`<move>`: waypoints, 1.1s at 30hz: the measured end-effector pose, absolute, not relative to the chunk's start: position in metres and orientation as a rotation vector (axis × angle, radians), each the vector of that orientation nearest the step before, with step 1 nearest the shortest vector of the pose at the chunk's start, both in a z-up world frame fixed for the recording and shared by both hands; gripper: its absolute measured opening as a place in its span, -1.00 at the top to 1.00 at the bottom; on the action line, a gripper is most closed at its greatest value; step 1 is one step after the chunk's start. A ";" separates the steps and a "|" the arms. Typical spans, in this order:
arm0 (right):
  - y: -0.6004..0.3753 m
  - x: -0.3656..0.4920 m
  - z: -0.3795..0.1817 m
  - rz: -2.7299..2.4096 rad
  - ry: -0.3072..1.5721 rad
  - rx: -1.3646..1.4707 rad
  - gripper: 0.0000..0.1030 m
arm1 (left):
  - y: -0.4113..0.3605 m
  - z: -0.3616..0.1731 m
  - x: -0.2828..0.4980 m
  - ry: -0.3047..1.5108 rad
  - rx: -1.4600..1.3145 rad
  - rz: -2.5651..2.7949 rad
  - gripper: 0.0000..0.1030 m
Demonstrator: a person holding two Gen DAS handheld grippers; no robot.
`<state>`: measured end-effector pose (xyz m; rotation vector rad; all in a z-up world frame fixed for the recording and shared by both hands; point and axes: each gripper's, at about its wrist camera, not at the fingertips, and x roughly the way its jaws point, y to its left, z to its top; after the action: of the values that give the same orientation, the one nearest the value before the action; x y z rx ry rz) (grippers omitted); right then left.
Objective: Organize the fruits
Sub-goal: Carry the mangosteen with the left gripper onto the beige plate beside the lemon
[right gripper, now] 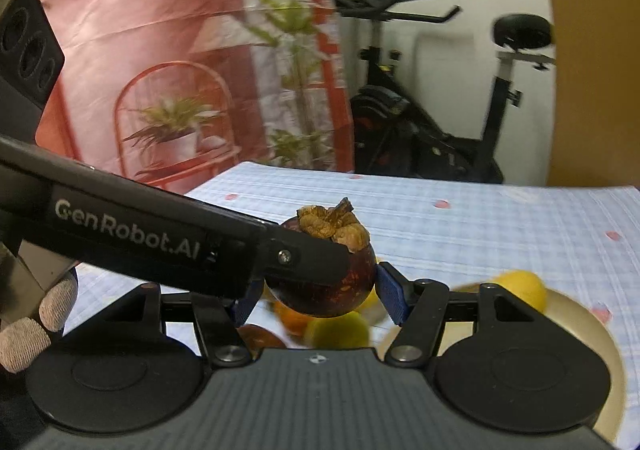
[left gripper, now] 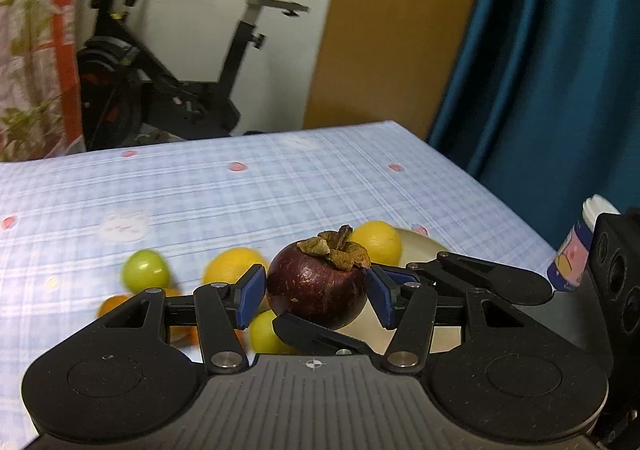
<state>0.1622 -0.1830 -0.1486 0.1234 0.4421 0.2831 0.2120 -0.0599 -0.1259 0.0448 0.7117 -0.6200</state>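
Blue checked cloth over the surface [left gripper: 280, 186], exercise bike behind. Held aloft between both grippers: one dark purple mangosteen [left gripper: 316, 286], stem cap up. Left gripper [left gripper: 316, 290] clamped on its sides with blue pads; right gripper [right gripper: 316, 290] clamped on the same fruit, crossing the left one's finger. Pale plate [left gripper: 420, 246] just beyond and to the right, one yellow fruit [left gripper: 378, 242] at its rim; loose green fruit [left gripper: 146, 270] and others to the left below. Probably next: carry rightward over the plate, with one gripper letting go first.

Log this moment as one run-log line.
mangosteen: lifted above tablecloth | left gripper: gripping it | right gripper: gripping it | plate: one yellow fruit
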 end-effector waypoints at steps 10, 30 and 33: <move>-0.228 0.168 -0.170 0.190 0.521 0.221 -0.24 | -0.102 -0.152 0.234 0.794 0.122 -0.653 -0.15; -0.225 0.180 -0.189 0.125 0.586 0.183 -0.24 | -0.123 -0.172 0.247 0.833 0.152 -0.652 -0.17; -0.224 0.181 -0.190 0.125 0.587 0.182 -0.24 | -0.122 -0.171 0.247 0.833 0.152 -0.653 -0.18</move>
<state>0.1807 -0.2238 -0.1897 0.1815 0.5875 0.1245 0.2470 -0.1224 -0.1715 0.1525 0.8329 -0.6531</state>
